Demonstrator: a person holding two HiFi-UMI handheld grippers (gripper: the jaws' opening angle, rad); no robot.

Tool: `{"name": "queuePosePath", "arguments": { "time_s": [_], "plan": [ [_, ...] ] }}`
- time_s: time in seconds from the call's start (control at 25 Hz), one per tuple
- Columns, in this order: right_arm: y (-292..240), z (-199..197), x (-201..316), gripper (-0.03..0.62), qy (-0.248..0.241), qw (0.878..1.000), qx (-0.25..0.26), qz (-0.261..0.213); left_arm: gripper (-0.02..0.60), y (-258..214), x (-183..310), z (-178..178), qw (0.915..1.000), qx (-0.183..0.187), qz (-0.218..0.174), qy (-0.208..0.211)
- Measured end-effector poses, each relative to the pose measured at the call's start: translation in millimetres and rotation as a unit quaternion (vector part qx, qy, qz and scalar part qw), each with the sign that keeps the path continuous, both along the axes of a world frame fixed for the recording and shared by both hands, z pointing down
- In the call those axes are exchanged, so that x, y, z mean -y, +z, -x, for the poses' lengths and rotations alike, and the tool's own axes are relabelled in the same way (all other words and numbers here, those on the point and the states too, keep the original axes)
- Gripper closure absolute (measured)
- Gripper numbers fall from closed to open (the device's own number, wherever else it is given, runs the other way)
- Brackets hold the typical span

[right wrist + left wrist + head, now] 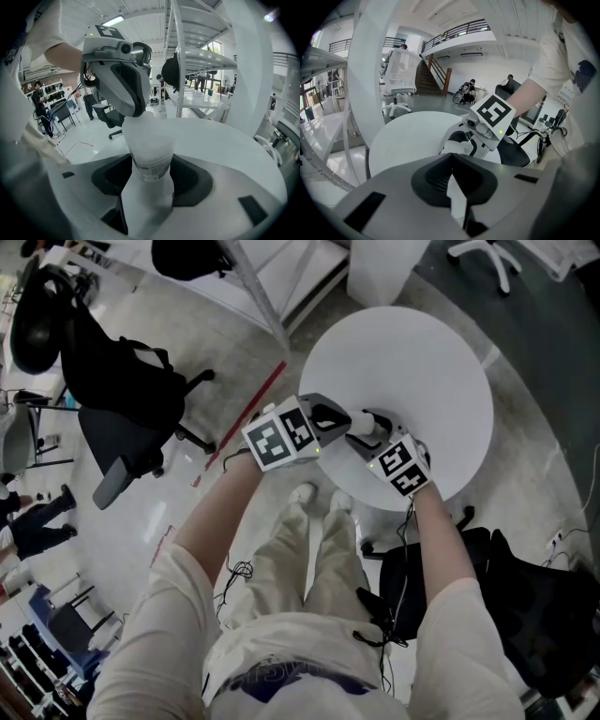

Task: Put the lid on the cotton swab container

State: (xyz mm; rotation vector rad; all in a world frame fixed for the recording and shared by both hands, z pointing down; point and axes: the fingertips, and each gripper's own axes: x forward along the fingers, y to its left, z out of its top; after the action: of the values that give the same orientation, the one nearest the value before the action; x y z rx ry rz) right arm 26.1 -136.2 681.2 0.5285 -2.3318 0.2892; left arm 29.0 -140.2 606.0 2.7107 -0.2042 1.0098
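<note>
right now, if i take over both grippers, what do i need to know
Left gripper: shut, tips at the far end of the cotton swab container. A thin white sliver shows between its jaws; I cannot tell whether it is the lid.
Right gripper: closed on the container's body, holding it over the round white table.
Done: the container is gripped and both grippers are at it.
Left: I cannot confirm that the lid is seated, because the left gripper covers that end. Check it and press it home if needed.
</note>
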Motion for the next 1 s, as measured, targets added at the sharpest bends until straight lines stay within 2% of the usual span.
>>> {"name": "queuePosePath", "arguments": {
  "time_s": [0.2,0.32,0.36,0.44,0.48,0.6,0.72,0.84,0.92,1.0],
  "plan": [
    [0.1,-1.2,0.4,0.327,0.004,1.0,-0.002,0.001,0.584,-1.6,1.7,0.2,0.9994,-0.02,0.008,-0.026],
    [0.2,-0.6,0.9,0.304,0.007,1.0,0.001,0.01,0.581,-3.2,1.9,1.0,0.9989,-0.03,-0.004,-0.036],
    [-1.1,0.5,0.9,0.283,0.009,1.0,0.006,0.015,0.56,-6.0,2.4,1.7,0.9984,-0.036,-0.009,-0.042],
    [-6.7,0.7,1.5,0.222,0.019,0.999,0.021,0.021,0.466,-16.7,4.8,3.2,0.9962,-0.057,-0.017,-0.064],
    [-10.4,-1.2,2.0,0.212,0.026,0.999,0.027,0.02,0.443,-23.6,6.2,4.2,0.9943,-0.07,-0.021,-0.077],
    [-29.2,-7.7,0.5,0.194,0.044,0.998,0.041,0.008,0.426,-48.0,8.4,12.1,0.987,-0.107,-0.035,-0.115],
    [-64.6,-13.7,-1.8,0.189,0.074,0.995,0.067,-0.01,0.426,-76.8,6.5,26.3,0.9781,-0.133,-0.052,-0.151],
    [-115.5,-26.2,1.2,0.192,0.137,0.983,0.114,-0.039,0.408,-113.8,0.6,40.1,0.9657,-0.158,-0.079,-0.191],
    [-155.3,-36.0,7.6,0.215,0.184,0.969,0.146,-0.07,0.399,-144.7,0.0,51.9,0.952,-0.179,-0.106,-0.225],
    [-196.4,-44.1,13.7,0.239,0.225,0.953,0.176,-0.103,0.399,-178.6,1.3,66.4,0.9332,-0.205,-0.134,-0.263]
  ]
}}
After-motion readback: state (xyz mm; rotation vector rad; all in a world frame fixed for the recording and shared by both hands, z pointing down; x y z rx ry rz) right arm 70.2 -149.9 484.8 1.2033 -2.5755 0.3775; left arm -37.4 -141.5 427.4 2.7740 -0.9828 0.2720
